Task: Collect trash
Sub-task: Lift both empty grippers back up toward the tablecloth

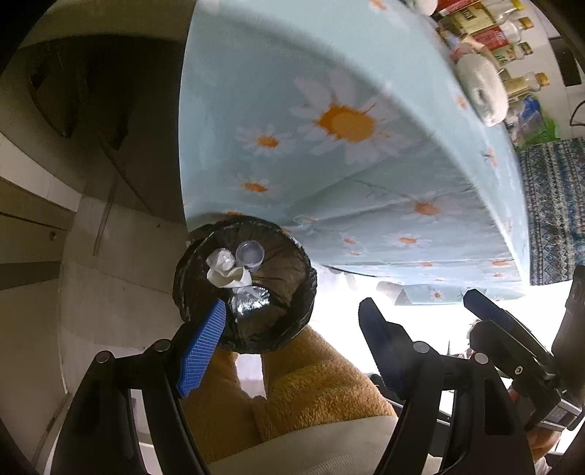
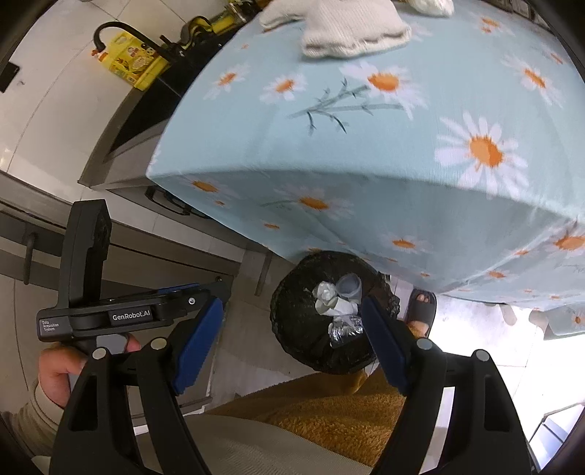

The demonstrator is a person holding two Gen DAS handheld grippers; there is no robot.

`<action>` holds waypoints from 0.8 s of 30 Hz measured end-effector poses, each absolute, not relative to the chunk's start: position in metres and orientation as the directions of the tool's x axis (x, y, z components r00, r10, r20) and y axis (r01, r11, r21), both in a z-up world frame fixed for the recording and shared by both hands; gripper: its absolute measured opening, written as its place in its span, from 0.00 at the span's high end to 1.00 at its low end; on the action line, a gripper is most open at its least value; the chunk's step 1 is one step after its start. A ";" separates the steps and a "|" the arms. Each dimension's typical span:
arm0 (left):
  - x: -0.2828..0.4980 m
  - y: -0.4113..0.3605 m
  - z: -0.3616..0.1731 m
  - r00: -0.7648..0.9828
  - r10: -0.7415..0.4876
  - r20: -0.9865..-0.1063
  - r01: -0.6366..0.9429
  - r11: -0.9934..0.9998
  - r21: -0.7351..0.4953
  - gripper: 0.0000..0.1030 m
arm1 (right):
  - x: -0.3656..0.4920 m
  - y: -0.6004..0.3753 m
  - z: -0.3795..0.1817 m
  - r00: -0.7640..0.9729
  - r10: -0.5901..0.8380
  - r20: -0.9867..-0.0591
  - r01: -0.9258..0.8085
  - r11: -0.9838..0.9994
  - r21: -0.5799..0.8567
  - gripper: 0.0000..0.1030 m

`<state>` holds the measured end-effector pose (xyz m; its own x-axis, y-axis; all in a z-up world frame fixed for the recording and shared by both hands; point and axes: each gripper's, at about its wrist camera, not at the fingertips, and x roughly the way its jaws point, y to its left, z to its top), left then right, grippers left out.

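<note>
A round bin lined with a black bag (image 1: 278,321) (image 2: 303,339) stands on the floor below the table's corner. Inside lie a small clear plastic cup (image 1: 249,253) (image 2: 350,285), crumpled white paper (image 1: 228,274) (image 2: 338,307) and crushed foil (image 1: 252,299) (image 2: 343,329). My left gripper (image 1: 292,310) hangs above the bin, open and empty. My right gripper (image 2: 292,307) is also above the bin, open and empty. The right gripper shows in the left wrist view (image 1: 512,329), and the left gripper in the right wrist view (image 2: 204,292).
A table with a light-blue daisy cloth (image 1: 347,120) (image 2: 365,146) overhangs the bin. White cloths (image 2: 351,29) (image 1: 480,91) and bottles (image 1: 512,36) sit on it. My orange trouser legs (image 1: 310,383) and a sandalled foot (image 2: 420,310) are beside the bin. Grey cabinets (image 2: 109,248) stand left.
</note>
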<state>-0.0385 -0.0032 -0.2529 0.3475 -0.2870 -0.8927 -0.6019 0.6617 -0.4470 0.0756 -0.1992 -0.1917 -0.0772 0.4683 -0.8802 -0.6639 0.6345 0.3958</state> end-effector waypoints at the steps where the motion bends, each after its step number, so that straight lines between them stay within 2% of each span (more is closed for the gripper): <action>1: -0.038 -0.003 -0.250 0.354 -0.284 -0.891 -0.600 0.662 -0.449 0.29 | 0.075 -0.199 -0.189 -0.073 0.471 -0.879 -0.666 0.633 0.395 0.25; 15: -0.025 -0.003 -0.195 0.432 -0.235 -0.871 -0.532 0.713 -0.457 0.29 | 0.094 -0.206 -0.138 0.044 0.544 -0.838 -0.688 0.625 0.369 0.25; 24: 0.005 -0.008 -0.171 0.465 -0.211 -0.860 -0.508 0.732 -0.454 0.29 | 0.135 -0.219 -0.121 0.105 0.562 -0.820 -0.690 0.635 0.347 0.25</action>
